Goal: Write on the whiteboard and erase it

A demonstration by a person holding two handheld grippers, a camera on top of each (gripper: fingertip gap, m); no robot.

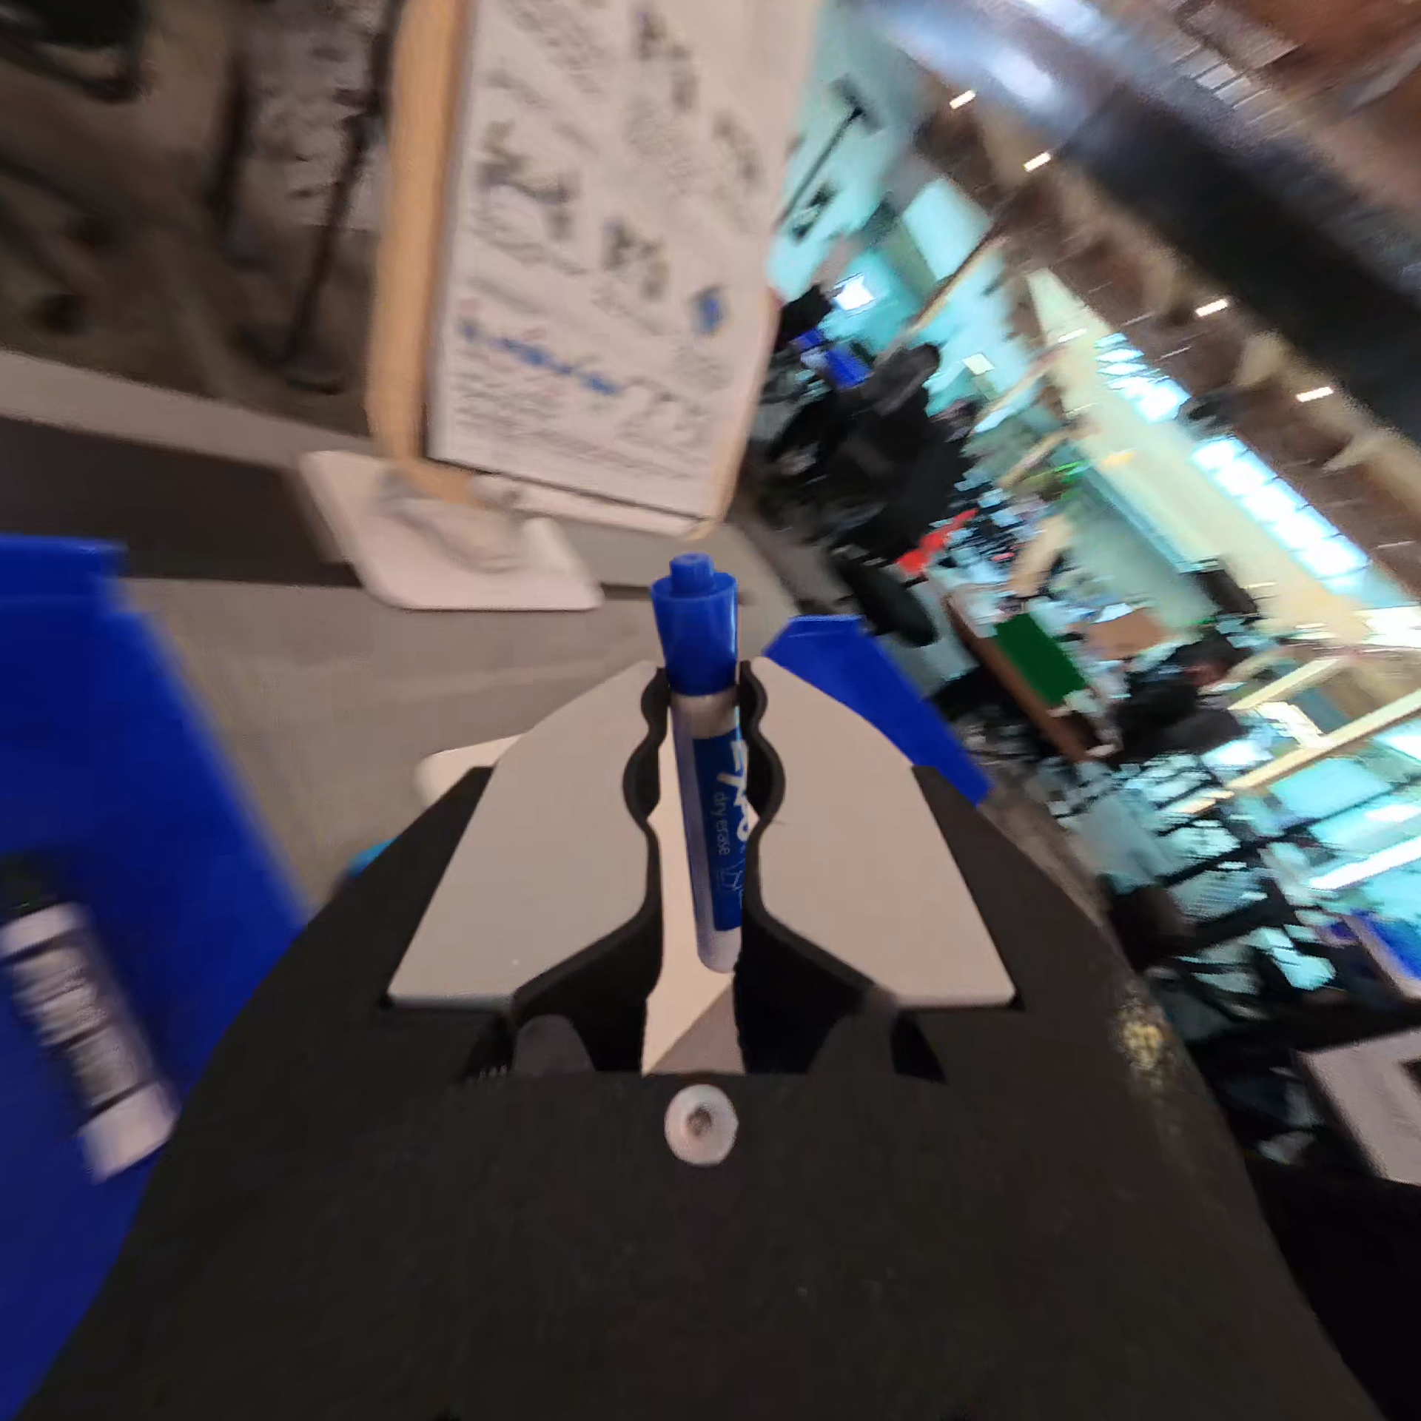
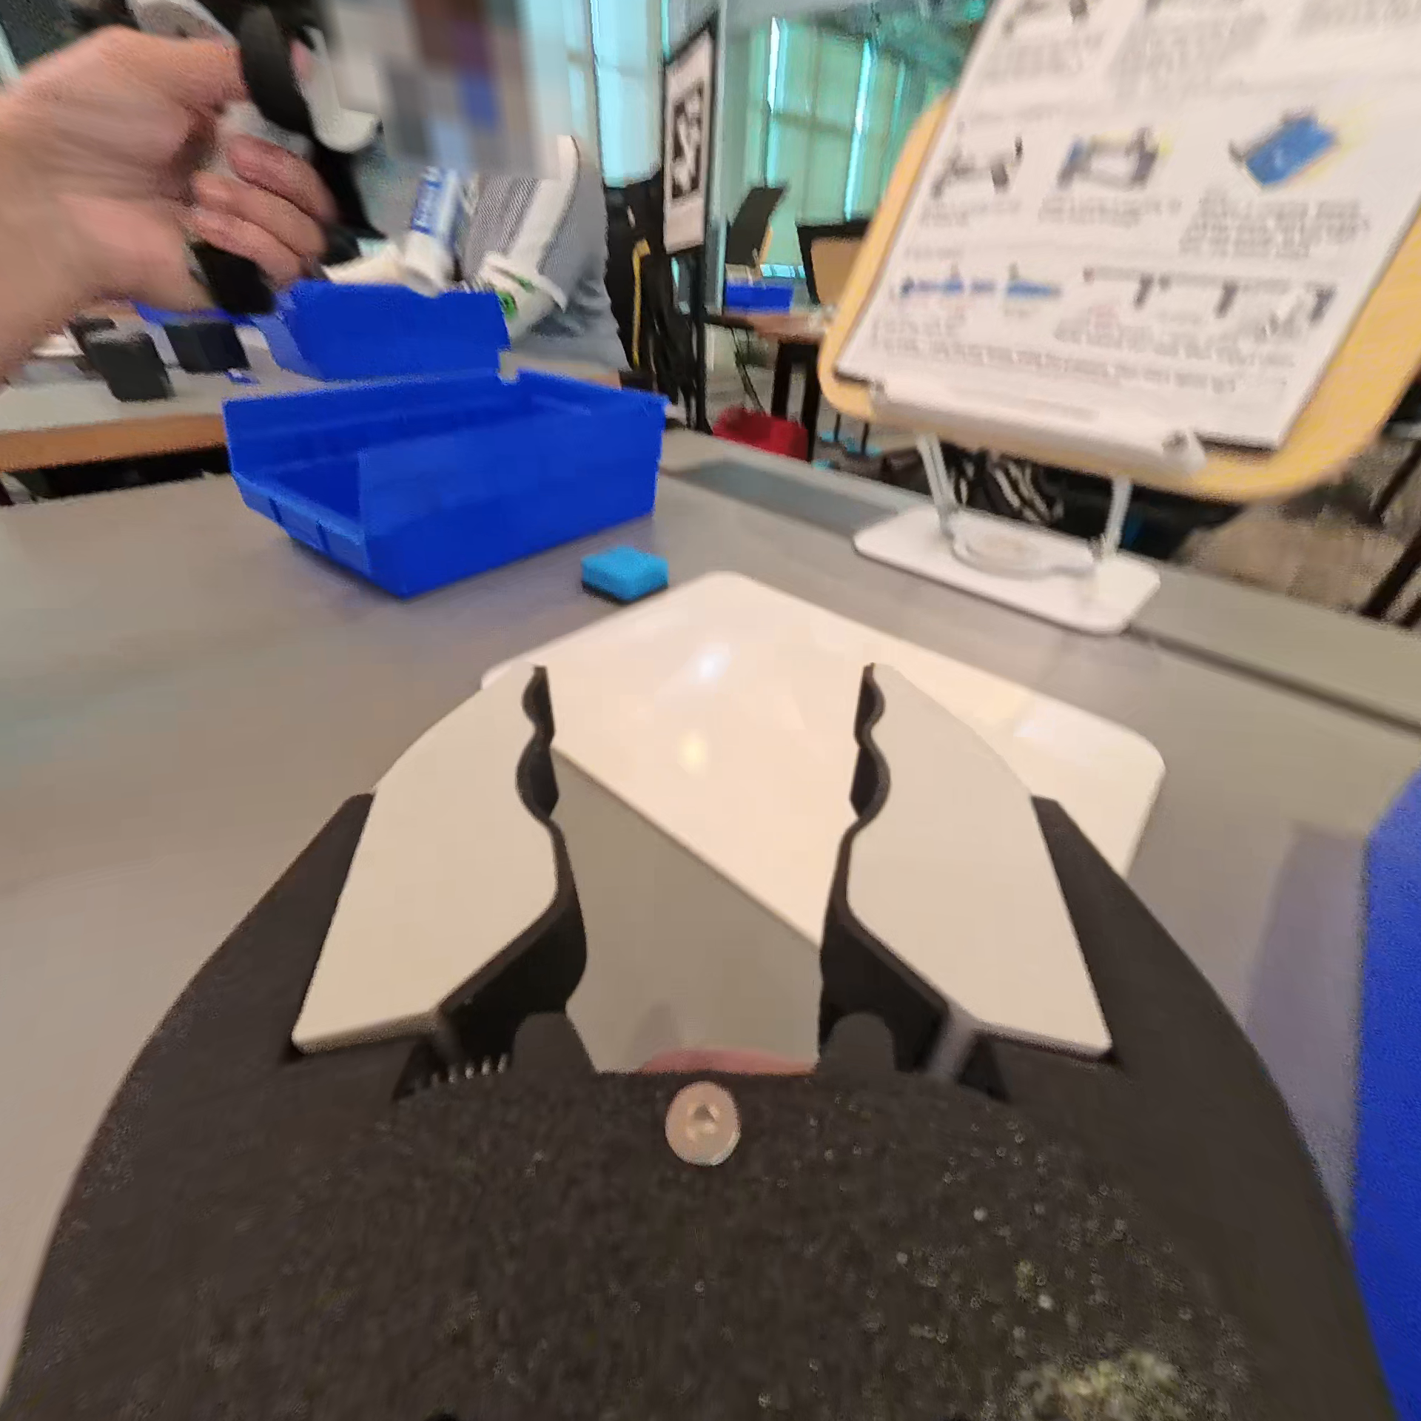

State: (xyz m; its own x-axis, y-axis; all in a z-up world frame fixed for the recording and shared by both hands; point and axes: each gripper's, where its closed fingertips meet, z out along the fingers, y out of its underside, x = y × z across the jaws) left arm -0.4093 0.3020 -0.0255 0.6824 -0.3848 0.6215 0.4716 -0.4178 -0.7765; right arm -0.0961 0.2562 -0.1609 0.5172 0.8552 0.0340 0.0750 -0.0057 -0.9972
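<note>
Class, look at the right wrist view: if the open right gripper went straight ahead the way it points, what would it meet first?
Most likely the whiteboard lying flat on the grey table: the right gripper points down at it, empty. Depth is unclear.

We see a marker (image 1: 703, 777) with a blue cap, a white barrel and a blue label band, held between pale grey fingers (image 1: 554, 830) edged in black. The desk (image 2: 192, 692) is plain grey. On it lies a glossy white whiteboard (image 2: 769, 692); toward the far edge sit a bright blue bin (image 2: 446, 477) and a light blue eraser (image 2: 624, 573) with a black underside. The stand (image 2: 1007, 573) is white, its board (image 2: 884, 331) rimmed in tan.
</note>
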